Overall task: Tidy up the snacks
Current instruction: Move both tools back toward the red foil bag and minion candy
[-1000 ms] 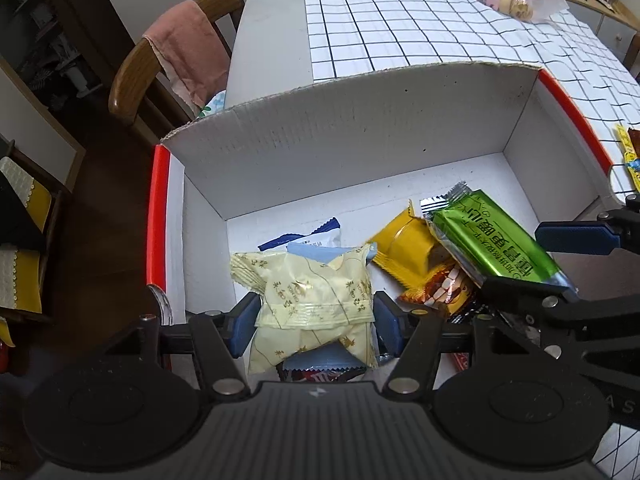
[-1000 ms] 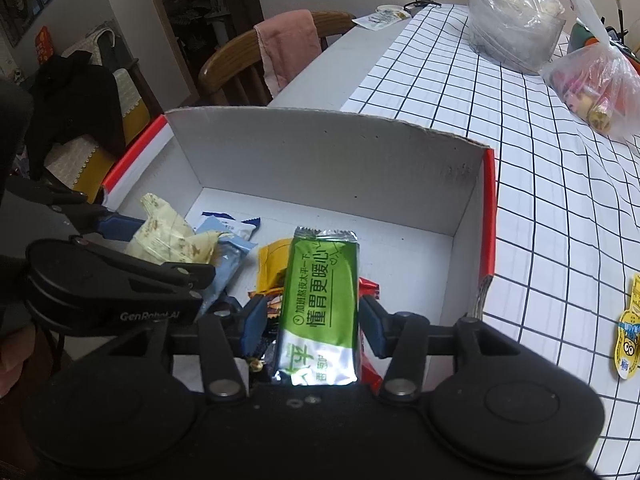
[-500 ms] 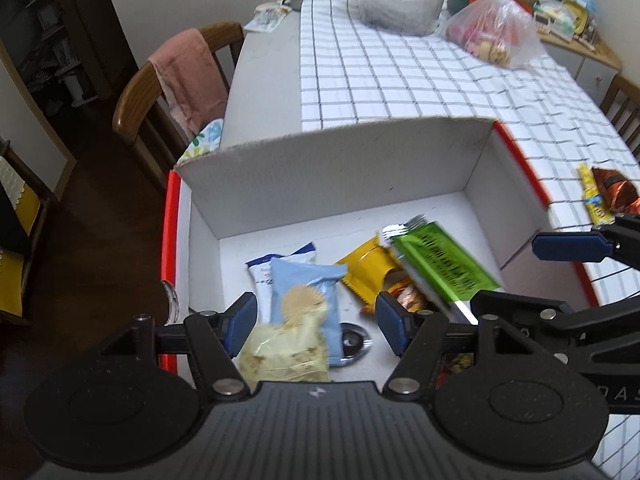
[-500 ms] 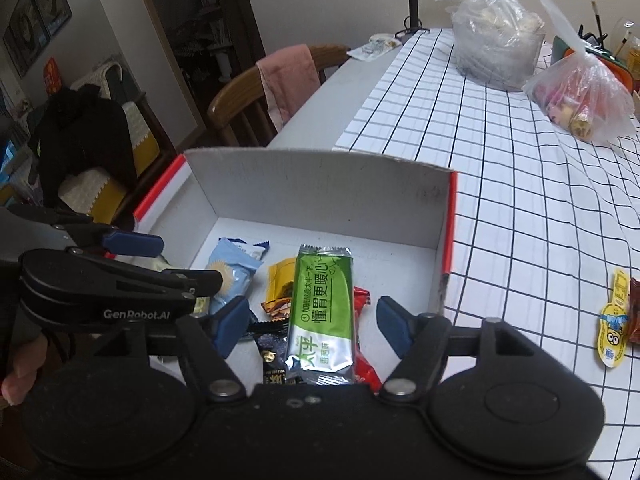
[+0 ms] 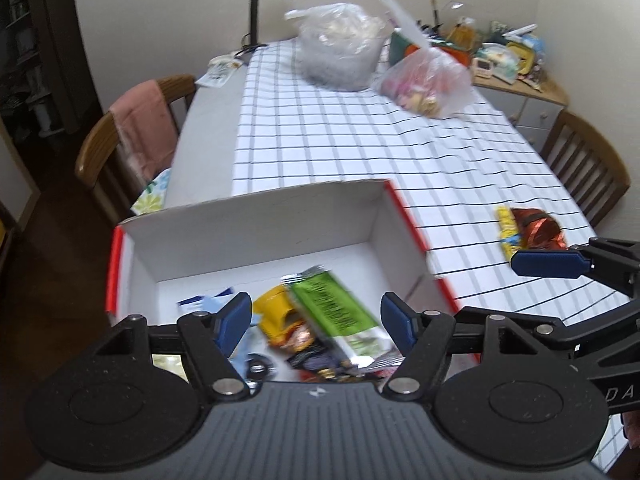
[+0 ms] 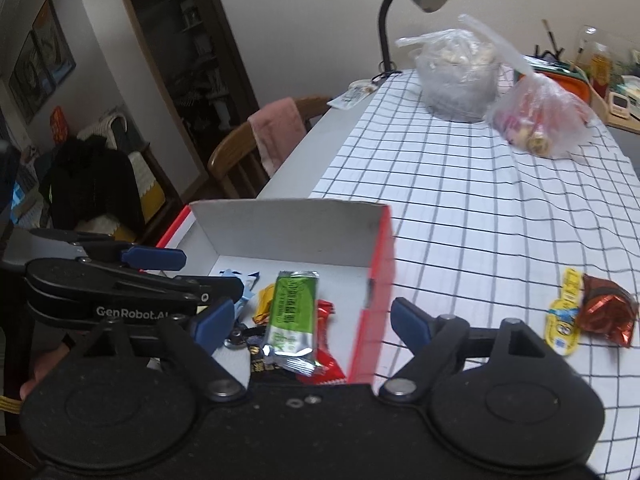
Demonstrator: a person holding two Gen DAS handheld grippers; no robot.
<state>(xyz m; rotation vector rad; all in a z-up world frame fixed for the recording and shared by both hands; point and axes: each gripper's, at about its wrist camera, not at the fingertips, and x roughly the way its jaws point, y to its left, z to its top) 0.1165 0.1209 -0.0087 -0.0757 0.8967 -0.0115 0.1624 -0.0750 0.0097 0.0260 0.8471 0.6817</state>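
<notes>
Both the left hand-held gripper (image 5: pixel 316 322) and right hand-held gripper (image 6: pixel 312 320) hang spread and empty above the box (image 6: pixel 280 228) on the grid-clothed counter (image 6: pixel 480 208) beside a wooden chair (image 5: pixel 100 148).

Green packet (image 6: pixel 291 312); box (image 5: pixel 256 232) — white, red-edged.

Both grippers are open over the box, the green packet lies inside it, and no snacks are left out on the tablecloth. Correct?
Not quite: two snacks remain on the tablecloth, right of the box, per the right wrist view. The grippers are open, and the green packet lies inside.
</notes>
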